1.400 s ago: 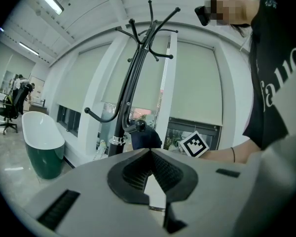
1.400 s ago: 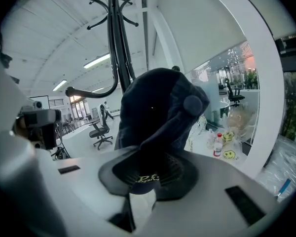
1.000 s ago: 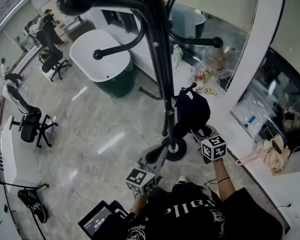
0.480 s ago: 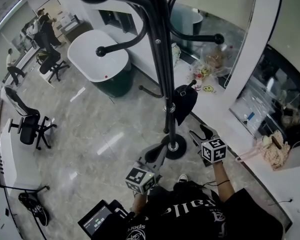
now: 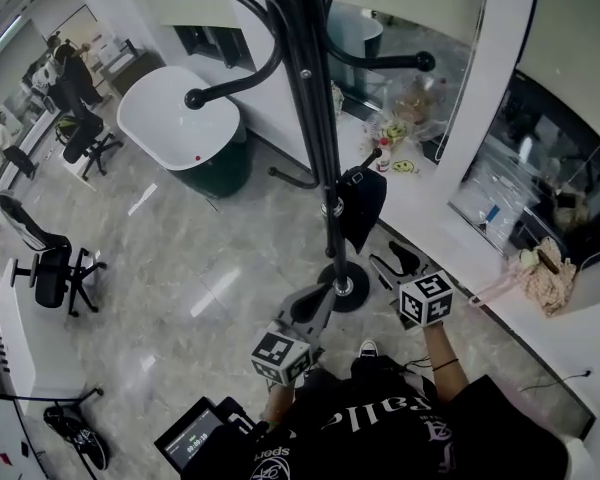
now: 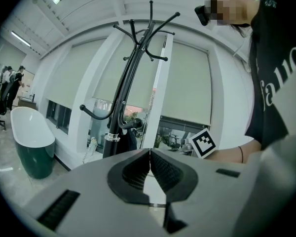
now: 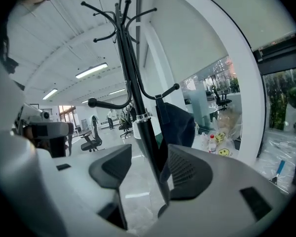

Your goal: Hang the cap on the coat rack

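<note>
**Head view:** taken from high up, close beside the coat rack, facing steeply down along it to the floor.
**Left gripper view:** taken low, over its own jaws, facing slightly upward at the rack, which stands left of centre.
**Right gripper view:** same arrangement but nearer the rack, which crosses mid-frame.
All three views share the rack and the dark cap on it.

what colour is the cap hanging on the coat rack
Dark navy, almost black. The cap shows best in the right gripper view, on the coat rack.
</note>
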{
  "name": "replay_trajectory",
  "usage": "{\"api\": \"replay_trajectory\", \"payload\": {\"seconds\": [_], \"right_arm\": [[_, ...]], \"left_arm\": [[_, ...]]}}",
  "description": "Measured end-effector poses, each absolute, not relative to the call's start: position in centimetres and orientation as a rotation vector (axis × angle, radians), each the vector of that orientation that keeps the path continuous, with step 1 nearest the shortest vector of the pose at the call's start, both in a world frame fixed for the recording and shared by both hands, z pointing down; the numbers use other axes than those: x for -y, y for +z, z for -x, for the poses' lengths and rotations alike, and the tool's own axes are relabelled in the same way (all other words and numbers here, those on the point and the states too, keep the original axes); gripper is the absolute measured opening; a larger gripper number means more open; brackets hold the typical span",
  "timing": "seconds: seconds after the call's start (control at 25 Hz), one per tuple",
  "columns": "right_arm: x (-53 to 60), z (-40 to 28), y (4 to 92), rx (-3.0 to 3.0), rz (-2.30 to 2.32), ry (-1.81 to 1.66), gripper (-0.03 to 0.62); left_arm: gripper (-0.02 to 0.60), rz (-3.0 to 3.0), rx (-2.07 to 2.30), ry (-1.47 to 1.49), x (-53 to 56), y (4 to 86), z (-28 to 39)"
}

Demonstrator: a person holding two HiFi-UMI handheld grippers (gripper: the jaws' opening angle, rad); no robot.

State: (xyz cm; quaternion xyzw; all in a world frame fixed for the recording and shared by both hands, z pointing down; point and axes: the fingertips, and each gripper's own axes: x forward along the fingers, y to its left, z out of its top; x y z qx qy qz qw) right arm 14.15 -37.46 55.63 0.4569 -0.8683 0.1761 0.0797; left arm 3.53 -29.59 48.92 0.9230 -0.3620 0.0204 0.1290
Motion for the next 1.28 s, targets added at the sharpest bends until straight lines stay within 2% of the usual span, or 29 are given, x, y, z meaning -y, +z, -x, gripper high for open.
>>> {"api": "replay_trajectory", "payload": {"seconds": [0.12, 0.32, 0.44, 0.72, 1.28], "right_arm": [[36.5, -13.0, 54.9, 2.604, -1.381, 0.516, 0.231], [35.1, -12.1, 54.2, 2.595, -1.464, 0.506, 0.072], [34.3, -10.9, 53.8, 2.589, -1.508, 0.512, 0.043], [31.5, -6.2, 52.2, 2.603, -1.55, 0.526, 0.025], [24.3, 0.3, 52.7, 2.544, -1.72, 0.601, 0.025]], "left_arm": [[0.004, -2.696, 1.015, 0.063, 29.2, 48.9, -2.7], [0.005, -2.712, 0.953, 0.076, 28.5, 49.3, -1.9], [0.005, -2.724, 0.931, 0.08, 28.4, 49.2, -0.4], [0.005, -2.74, 0.892, 0.064, 28.1, 48.6, 4.2], [0.004, -2.77, 0.664, 0.105, 23.5, 50.4, 8.8]]}}
